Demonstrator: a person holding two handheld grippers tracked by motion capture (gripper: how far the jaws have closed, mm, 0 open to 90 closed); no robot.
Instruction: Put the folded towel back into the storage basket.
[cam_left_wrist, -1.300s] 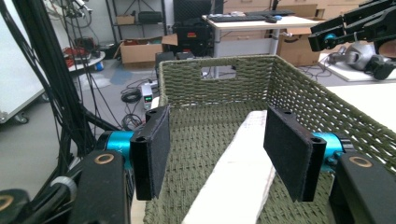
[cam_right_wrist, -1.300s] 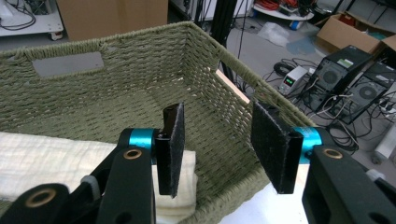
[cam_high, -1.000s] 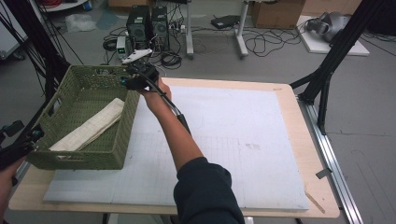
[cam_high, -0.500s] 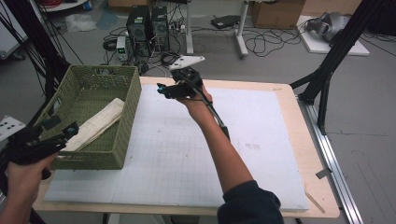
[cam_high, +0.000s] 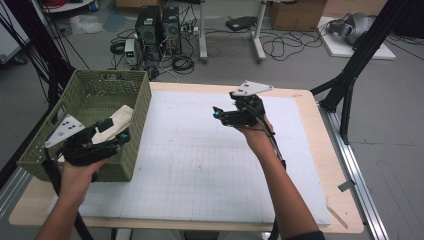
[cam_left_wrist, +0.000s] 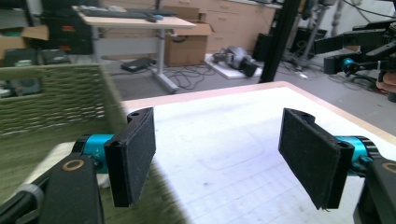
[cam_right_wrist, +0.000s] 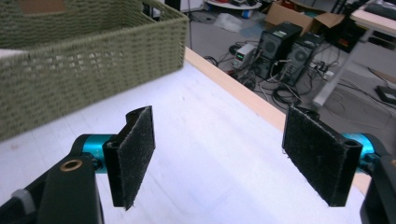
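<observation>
Both grippers have swung clear of the basket (cam_high: 75, 105), jaws just opened, empty; left gripper (cam_high: 117, 137) could clip its wall.

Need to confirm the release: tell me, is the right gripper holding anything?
No, the right gripper has its fingers spread apart with bare white mat between them.

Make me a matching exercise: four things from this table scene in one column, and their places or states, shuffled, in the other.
1. green basket
2. cream folded cloth
3. left hand-held gripper
4. right hand-held gripper

a. lying inside the basket
b. open, above the white mat
c. standing at the table's left end
d. open, at the basket's near right corner

Pairs: 1-c, 2-a, 3-d, 4-b
</observation>
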